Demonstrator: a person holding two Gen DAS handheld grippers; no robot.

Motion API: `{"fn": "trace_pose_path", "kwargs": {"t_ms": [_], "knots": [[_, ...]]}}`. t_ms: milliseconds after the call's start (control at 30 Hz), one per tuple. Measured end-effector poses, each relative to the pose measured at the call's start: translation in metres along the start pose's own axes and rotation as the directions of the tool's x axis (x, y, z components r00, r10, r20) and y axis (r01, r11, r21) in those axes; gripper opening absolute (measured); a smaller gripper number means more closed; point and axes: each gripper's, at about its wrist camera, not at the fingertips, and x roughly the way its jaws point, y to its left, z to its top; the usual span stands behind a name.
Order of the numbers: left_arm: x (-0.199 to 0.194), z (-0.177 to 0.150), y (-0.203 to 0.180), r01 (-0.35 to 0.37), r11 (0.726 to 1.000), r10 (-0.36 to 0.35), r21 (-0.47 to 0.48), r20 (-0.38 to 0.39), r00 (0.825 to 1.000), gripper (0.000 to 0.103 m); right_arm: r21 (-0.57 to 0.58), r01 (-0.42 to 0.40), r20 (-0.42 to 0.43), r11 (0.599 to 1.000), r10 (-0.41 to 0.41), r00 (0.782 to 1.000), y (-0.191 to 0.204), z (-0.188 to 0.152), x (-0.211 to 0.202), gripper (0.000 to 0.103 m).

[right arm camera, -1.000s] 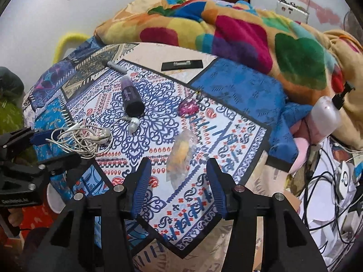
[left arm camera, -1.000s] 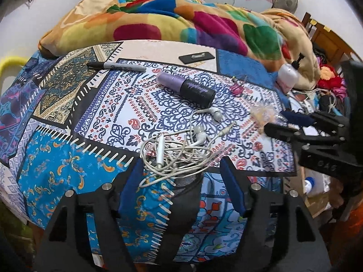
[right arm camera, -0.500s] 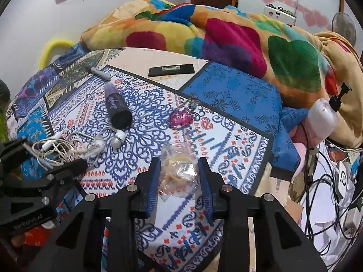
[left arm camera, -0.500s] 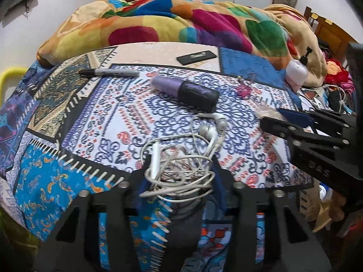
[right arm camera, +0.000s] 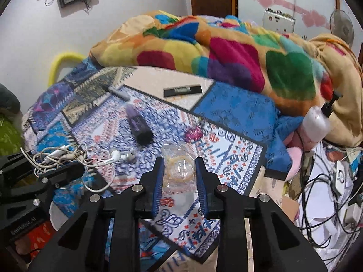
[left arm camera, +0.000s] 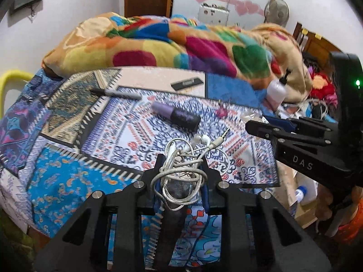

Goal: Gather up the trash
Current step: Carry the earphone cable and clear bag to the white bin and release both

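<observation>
My left gripper (left arm camera: 181, 161) is shut on a tangle of white earphone wires (left arm camera: 181, 170), lifted off the patterned bedspread (left arm camera: 68, 176); it also shows in the right wrist view (right arm camera: 45, 165), with the earbuds (right arm camera: 120, 155) trailing. My right gripper (right arm camera: 178, 165) is shut on a crumpled clear plastic wrapper (right arm camera: 180, 170) with something yellowish inside; it appears at the right of the left wrist view (left arm camera: 256, 124). A purple tube with a black cap (left arm camera: 175, 115) and a small pink item (right arm camera: 192, 134) lie on the bed.
A black marker (left arm camera: 115, 93) and a flat black case (left arm camera: 187, 82) lie further back. A colourful blanket (right arm camera: 215, 49) is heaped behind. A white pump bottle (right arm camera: 317, 124) and tangled cables (right arm camera: 329, 181) sit off the bed's right edge.
Both grippers closed: the left on the earphone tangle, the right on the clear wrapper. Both have since lifted slightly, the earphones rising off the bedspread.
</observation>
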Motion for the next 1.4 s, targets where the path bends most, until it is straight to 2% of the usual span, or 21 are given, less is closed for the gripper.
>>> {"fn": "trace_pose_path", "kwargs": {"t_ms": [367, 733, 1033, 1400], "knots": [[-0.093, -0.007, 0.028, -0.031, 0.996, 0.042, -0.089, 0.129, 0.991, 0.027, -0.08, -0.044, 0.108, 0.996, 0.052, 0.993, 0.055, 0.017, -0.065, 0.025], [-0.182, -0.054, 0.084, -0.123, 0.974, 0.16, -0.188, 0.194, 0.968, 0.027, -0.205, -0.126, 0.138, 0.971, 0.156, 0.978, 0.145, 0.004, -0.105, 0.025], [-0.233, -0.113, 0.141, -0.213, 0.934, 0.269, -0.288, 0.173, 0.947, 0.027, -0.304, -0.209, 0.086, 0.93, 0.245, 0.966, 0.221, -0.02, -0.109, 0.025], [-0.256, -0.191, 0.199, -0.335, 0.868, 0.39, -0.368, 0.086, 0.917, 0.027, -0.389, -0.318, -0.049, 0.864, 0.325, 0.944, 0.311, -0.054, -0.08, 0.025]]}}
